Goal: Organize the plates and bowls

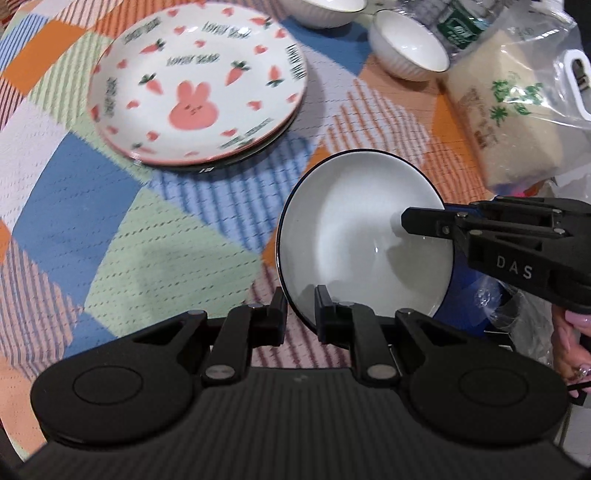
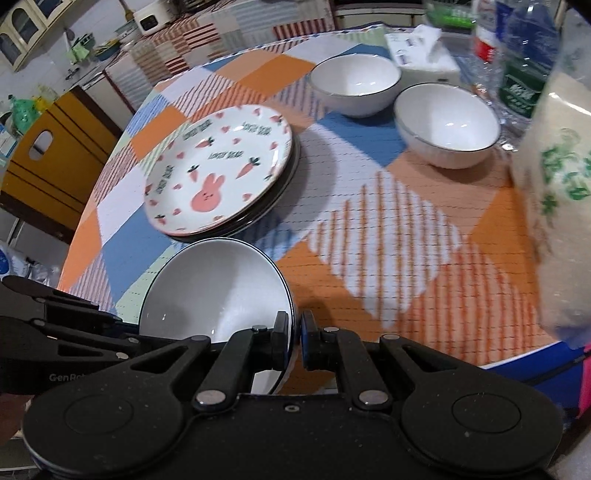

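A: What does the left wrist view show?

B: The left claw (image 1: 300, 314) sits low in the middle. Its two fingers pinch the bottom rim of a white bowl (image 1: 354, 236) with a dark edge. The bowl is tipped up on its side above the desk (image 1: 110, 236). The right claw (image 1: 421, 221) reaches in from the right and grips the bowl's other rim. White letters on it read "DAS". A bunny plate (image 1: 195, 85) with carrots and hearts lies on darker plates at the upper left. Its writing is too blurry to read. A small bowl (image 1: 410, 48) and part of a second bowl (image 1: 321, 11) sit along the top. A clear bag (image 1: 517, 107) with green marks is at the right edge.

A: And the right wrist view?

B: Here the right claw (image 2: 295, 339) is at the bottom middle, closed thin on the white bowl's (image 2: 218, 291) rim. The left claw's body comes in from the lower left, and "GenRo" shows on it. Its fingers hide behind the bowl. The bunny plate (image 2: 218, 170) is left of middle. Both small bowls show whole here, the near one (image 2: 447, 125) and the far one (image 2: 354, 85). This view also shows a tissue box (image 2: 424, 55), bottles (image 2: 517, 74) at the upper right, and a yellow cabinet (image 2: 55, 155) at the left.
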